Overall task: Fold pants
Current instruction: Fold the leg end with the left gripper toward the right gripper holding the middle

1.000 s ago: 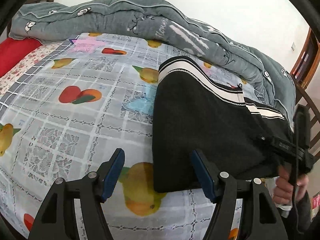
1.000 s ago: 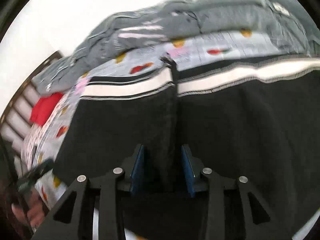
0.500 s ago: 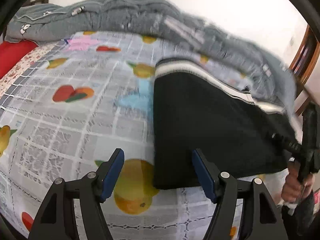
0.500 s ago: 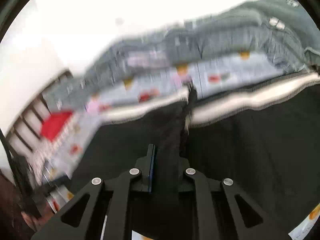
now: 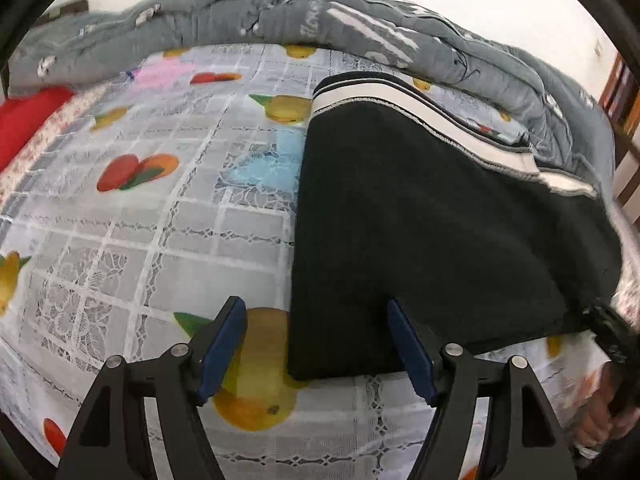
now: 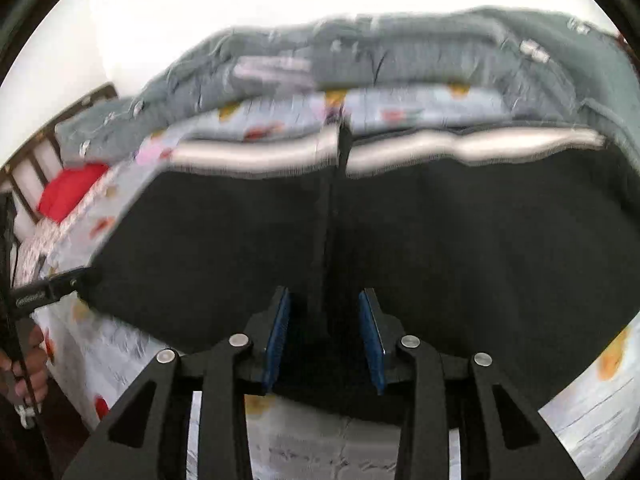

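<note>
The black pants (image 5: 432, 224) with a white-striped waistband lie folded flat on the fruit-print bedsheet (image 5: 160, 216). My left gripper (image 5: 316, 346) is open just above the sheet, its jaws astride the pants' near left corner. In the right wrist view the pants (image 6: 480, 248) fill the middle. My right gripper (image 6: 324, 336) is open at their near edge, with a raised black fold of cloth standing between the blue pads without being pinched. The right gripper also shows in the left wrist view (image 5: 612, 332) at the pants' right corner.
A grey quilt (image 5: 360, 28) is bunched along the far side of the bed. A red pillow (image 5: 24, 120) lies at the far left. A wooden chair (image 5: 624, 92) stands at the right. The bed's near edge runs below the grippers.
My right gripper closed on the fold half a second ago and has now opened again. My left gripper stayed open and shifted slightly toward the pants' corner.
</note>
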`<state>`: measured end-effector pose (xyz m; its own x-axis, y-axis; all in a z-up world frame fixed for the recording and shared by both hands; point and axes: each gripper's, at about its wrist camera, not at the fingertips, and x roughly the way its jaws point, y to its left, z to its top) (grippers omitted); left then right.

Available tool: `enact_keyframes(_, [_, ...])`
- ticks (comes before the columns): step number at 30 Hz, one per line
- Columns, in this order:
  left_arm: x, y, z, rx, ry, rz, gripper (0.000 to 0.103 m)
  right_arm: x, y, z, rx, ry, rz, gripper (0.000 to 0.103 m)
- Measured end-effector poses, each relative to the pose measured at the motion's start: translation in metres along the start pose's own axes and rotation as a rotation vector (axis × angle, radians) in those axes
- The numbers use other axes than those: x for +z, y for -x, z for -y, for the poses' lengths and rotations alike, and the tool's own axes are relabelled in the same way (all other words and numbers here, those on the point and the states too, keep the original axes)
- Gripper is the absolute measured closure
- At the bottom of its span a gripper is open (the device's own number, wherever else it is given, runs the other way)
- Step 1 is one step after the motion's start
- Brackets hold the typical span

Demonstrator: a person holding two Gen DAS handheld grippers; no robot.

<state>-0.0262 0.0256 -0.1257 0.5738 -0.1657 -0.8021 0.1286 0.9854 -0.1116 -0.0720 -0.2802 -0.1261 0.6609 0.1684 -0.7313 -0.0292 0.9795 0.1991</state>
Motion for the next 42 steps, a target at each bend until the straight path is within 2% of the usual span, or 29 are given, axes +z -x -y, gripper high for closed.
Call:
enact_keyframes(3, [0.007,0.007,0.005,-0.038,-0.014,-0.002,0.03,0.004,0.009,-0.005,0.007,0.058,-0.009,0.068])
enact_keyframes(5, [0.019,0.017,0.005,-0.047,-0.015,0.051,0.03,0.015,0.016,-0.001,0.043,0.046,-0.004,0.068])
enact_keyframes(7, [0.034,0.022,0.006,-0.042,-0.014,0.092,0.03,0.03,0.023,0.005,0.035,0.042,0.031,0.066])
enact_keyframes(10, [0.061,0.019,0.011,-0.107,0.002,0.122,0.03,0.052,0.019,0.008,0.007,0.073,0.065,0.066])
enact_keyframes(12, [0.083,0.011,0.016,-0.183,-0.005,0.126,0.03,0.063,0.016,0.009,0.009,0.083,0.073,0.066])
enact_keyframes(13, [0.09,0.007,0.019,-0.183,-0.01,0.126,0.03,0.071,0.012,0.009,0.01,0.088,0.078,0.066])
enact_keyframes(16, [0.119,-0.012,0.026,-0.109,-0.031,0.132,0.031,0.094,-0.003,0.008,-0.017,0.115,0.086,0.066])
enact_keyframes(19, [0.142,-0.038,0.023,-0.061,-0.02,0.098,0.033,0.117,-0.026,0.012,0.005,0.106,0.053,0.066])
enact_keyframes(20, [0.147,-0.05,0.022,-0.023,-0.024,0.083,0.042,0.121,-0.034,0.014,0.017,0.104,0.035,0.066])
enact_keyframes(21, [0.151,-0.065,0.022,0.029,-0.034,0.05,0.045,0.125,-0.045,0.014,0.02,0.106,0.008,0.066])
enact_keyframes(22, [0.154,-0.075,0.022,0.042,-0.035,0.028,0.045,0.127,-0.055,0.014,0.012,0.111,-0.012,0.066])
enact_keyframes(24, [0.154,-0.096,0.017,0.033,-0.012,-0.021,0.046,0.129,-0.08,0.014,-0.029,0.137,-0.078,0.066])
enact_keyframes(26, [0.151,-0.105,0.016,0.031,-0.009,-0.033,0.045,0.129,-0.1,0.017,-0.055,0.123,-0.142,0.066])
enact_keyframes(30, [0.153,-0.107,0.013,0.012,0.01,-0.047,0.043,0.128,-0.105,0.02,-0.045,0.093,-0.16,0.065])
enact_keyframes(34, [0.145,-0.089,0.001,-0.036,0.067,-0.043,0.043,0.129,-0.086,0.027,-0.033,0.039,-0.159,0.065])
enact_keyframes(38, [0.122,-0.067,-0.004,-0.081,0.031,-0.025,0.038,0.117,-0.023,0.055,-0.036,-0.022,-0.021,0.063])
enact_keyframes(40, [0.109,-0.059,-0.008,-0.072,0.016,-0.025,0.038,0.107,0.013,0.081,-0.105,-0.047,0.055,0.059])
enact_keyframes(42, [0.095,-0.053,-0.013,-0.097,0.02,-0.041,0.038,0.094,0.048,0.114,-0.237,-0.066,0.131,0.045])
